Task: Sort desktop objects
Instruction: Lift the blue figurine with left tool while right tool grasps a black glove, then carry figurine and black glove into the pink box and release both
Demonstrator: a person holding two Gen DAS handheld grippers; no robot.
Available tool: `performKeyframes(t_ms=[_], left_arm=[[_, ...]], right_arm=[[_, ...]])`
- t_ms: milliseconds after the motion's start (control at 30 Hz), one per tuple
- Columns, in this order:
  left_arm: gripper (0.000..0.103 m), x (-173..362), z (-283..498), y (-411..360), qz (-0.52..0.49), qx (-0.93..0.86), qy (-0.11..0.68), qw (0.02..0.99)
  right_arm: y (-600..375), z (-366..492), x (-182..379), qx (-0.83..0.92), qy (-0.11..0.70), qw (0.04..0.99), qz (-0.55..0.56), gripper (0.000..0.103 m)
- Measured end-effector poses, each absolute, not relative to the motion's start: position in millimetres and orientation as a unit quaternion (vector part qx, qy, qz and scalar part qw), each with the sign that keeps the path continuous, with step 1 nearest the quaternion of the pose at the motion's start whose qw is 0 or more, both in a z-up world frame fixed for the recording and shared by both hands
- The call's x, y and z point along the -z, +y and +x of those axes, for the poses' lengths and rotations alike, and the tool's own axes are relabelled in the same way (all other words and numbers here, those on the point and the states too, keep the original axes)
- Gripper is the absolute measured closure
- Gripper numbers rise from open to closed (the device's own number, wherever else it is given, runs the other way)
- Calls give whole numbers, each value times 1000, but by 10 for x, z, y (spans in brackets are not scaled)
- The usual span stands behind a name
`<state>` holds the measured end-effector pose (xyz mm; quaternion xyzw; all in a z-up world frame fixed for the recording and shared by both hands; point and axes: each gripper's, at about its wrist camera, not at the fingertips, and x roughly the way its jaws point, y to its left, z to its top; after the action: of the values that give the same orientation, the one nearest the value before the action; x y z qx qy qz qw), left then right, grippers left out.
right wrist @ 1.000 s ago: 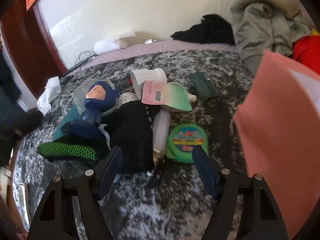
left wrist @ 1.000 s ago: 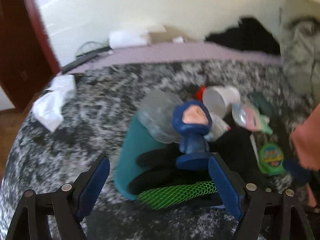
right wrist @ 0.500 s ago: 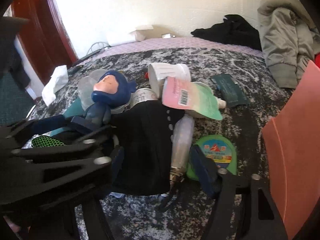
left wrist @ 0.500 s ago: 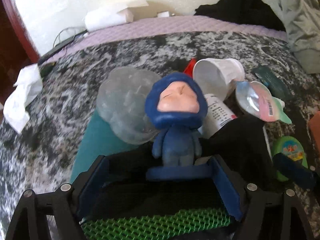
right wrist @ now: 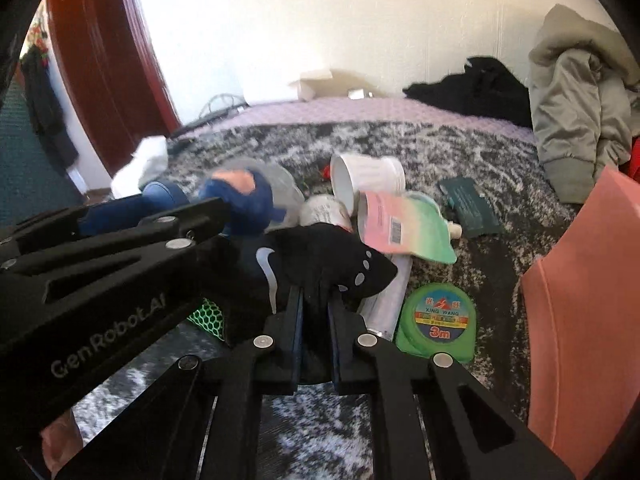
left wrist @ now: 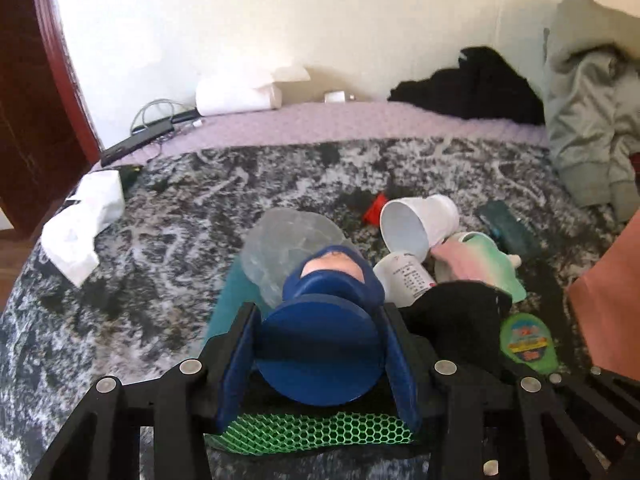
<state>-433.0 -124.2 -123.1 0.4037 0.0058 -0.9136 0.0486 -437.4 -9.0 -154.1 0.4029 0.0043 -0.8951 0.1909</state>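
Note:
My left gripper [left wrist: 318, 354] is shut on the round base of a blue figurine [left wrist: 320, 344], which is tipped back so its head [left wrist: 332, 272] points away. From the right wrist view the same figurine [right wrist: 240, 200] shows beyond the left gripper's black arm. My right gripper [right wrist: 314, 312] is shut on a black glove [right wrist: 320, 256] with a grey swoosh. Around them lie a green tape measure [right wrist: 438, 322], a pink-green pouch [right wrist: 404, 232], a white cup [right wrist: 368, 180] on its side, a white tube [right wrist: 386, 300] and a green mesh [left wrist: 316, 428].
The pile sits on a black-and-white mottled blanket [left wrist: 168, 240]. A pink bin [right wrist: 584, 340] stands at the right. A teal book [left wrist: 232, 300], a clear lid [left wrist: 288, 248], a dark green packet [right wrist: 470, 206], crumpled tissue [left wrist: 80, 224], a grey jacket [left wrist: 592, 120] and black clothing [left wrist: 480, 84] lie around.
My left gripper closed on the figurine's base and tipped it back off the pile. My right gripper moved in and closed on the black glove.

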Motion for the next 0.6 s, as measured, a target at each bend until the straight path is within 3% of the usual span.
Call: performKeyframes(t_ms=[600], left_arm=[[51, 773, -3532, -2086, 392, 910, 82, 109]], right_arm=[[-161, -3624, 801, 919, 19, 220, 326, 93]])
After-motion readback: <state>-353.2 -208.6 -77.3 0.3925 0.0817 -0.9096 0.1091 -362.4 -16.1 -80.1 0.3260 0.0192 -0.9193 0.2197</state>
